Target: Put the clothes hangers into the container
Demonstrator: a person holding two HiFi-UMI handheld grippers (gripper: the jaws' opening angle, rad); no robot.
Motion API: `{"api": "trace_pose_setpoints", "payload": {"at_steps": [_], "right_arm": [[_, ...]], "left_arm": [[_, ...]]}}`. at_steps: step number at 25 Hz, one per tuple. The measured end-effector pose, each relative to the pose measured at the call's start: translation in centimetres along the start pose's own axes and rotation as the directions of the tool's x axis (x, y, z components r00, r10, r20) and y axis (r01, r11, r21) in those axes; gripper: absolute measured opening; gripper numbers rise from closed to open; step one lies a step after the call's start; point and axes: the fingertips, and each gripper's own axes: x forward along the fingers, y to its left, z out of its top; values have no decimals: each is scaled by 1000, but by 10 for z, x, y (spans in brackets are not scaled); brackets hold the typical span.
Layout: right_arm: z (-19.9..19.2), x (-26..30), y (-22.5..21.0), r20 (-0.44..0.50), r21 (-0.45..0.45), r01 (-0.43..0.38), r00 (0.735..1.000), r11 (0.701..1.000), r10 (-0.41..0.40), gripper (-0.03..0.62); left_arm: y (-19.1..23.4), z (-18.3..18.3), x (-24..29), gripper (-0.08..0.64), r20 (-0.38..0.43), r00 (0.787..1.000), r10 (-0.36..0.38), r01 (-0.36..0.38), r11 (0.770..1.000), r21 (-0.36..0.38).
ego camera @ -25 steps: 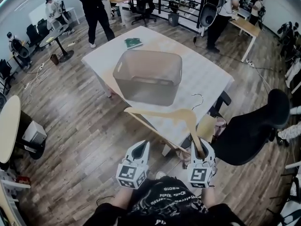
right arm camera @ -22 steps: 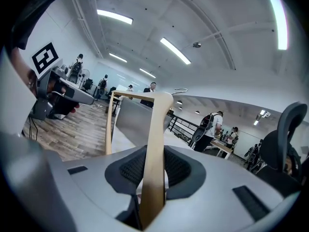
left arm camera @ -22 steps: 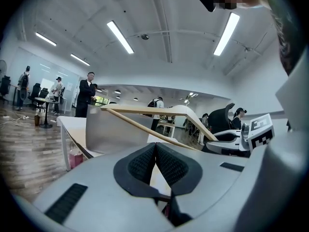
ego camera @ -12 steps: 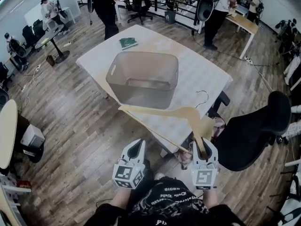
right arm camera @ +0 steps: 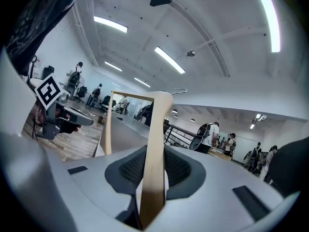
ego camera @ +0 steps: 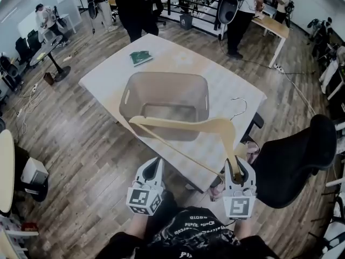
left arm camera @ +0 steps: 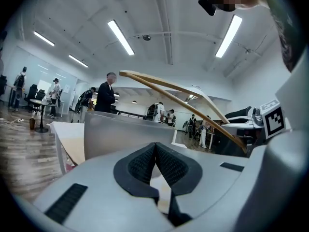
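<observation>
A light wooden clothes hanger (ego camera: pixel 183 125) with a metal hook (ego camera: pixel 240 106) hangs in the air over the near rim of the translucent grey container (ego camera: pixel 161 92) on the white table (ego camera: pixel 229 93). My right gripper (ego camera: pixel 237 166) is shut on the end of one hanger arm; in the right gripper view the wood (right arm camera: pixel 155 144) stands clamped between the pads. My left gripper (ego camera: pixel 155 165) sits beside it on the left, shut on nothing, with its pads (left arm camera: pixel 145 162) touching. The left gripper view shows the hanger (left arm camera: pixel 169 87) above the container wall (left arm camera: pixel 120 132).
A black office chair (ego camera: pixel 294 155) stands close on the right of the table. A green booklet (ego camera: pixel 140 57) lies at the table's far corner. Several people stand beyond the table. A round light table (ego camera: pixel 4 161) is at the left edge.
Both grippers moved forward toward the table. The hanger rose with the right gripper and now reaches over the container's near rim instead of hanging in front of it.
</observation>
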Motion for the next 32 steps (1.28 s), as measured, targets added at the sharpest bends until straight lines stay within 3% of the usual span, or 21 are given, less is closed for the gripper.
{"api": "trace_pose_setpoints", "payload": {"at_steps": [5,16,20,26,32], "right_arm": [[4,57,2,-90,31,29,996,999,-26,100],[31,166,-12,-136,-148,28,990,989,-48,100],[39,198,-12,-181,-220,0,983,976,-41,100],[50,233,-12,-241,-292,-36,970,956,-38,100],[53,257,1,-306,-329,-155,951,931,51,100]], "left_arm": [[64,20,35,20,7,1000,-4,4,1000,1],[139,41,96,20,-31,995,-100,101,994,33],[166,37,105,20,-69,992,-102,103,994,20],[184,39,113,20,-69,979,-194,196,980,18],[196,38,110,20,-75,976,-204,205,979,1]]}}
